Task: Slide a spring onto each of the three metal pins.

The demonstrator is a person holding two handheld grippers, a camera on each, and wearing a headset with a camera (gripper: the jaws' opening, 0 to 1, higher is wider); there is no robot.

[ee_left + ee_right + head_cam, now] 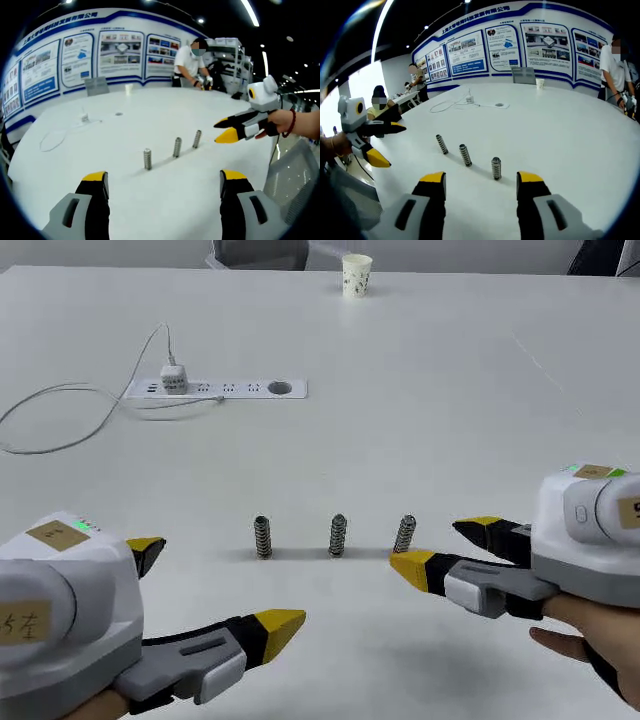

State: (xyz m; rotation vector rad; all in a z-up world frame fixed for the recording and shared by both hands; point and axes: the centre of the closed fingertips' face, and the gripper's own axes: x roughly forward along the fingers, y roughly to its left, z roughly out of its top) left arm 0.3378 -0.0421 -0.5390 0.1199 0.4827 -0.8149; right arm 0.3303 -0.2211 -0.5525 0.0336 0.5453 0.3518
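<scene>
Three grey metal coil springs in a row on the white table.
The left spring and middle spring stand upright. The right spring leans slightly right at its top. They are evenly spaced and not touching, in a row parallel to the table's near edge.

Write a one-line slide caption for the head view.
Open left gripper and open right gripper flank three springs standing in a row on a white table.

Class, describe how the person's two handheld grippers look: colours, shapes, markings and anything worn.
Both match: the left gripper and right gripper have rounded white housings, grey-and-black jaws with pointed yellow tips, tan handwritten paper labels and a green light on top. In the left gripper view, a dark red bracelet circles the wrist behind the right gripper.
</scene>
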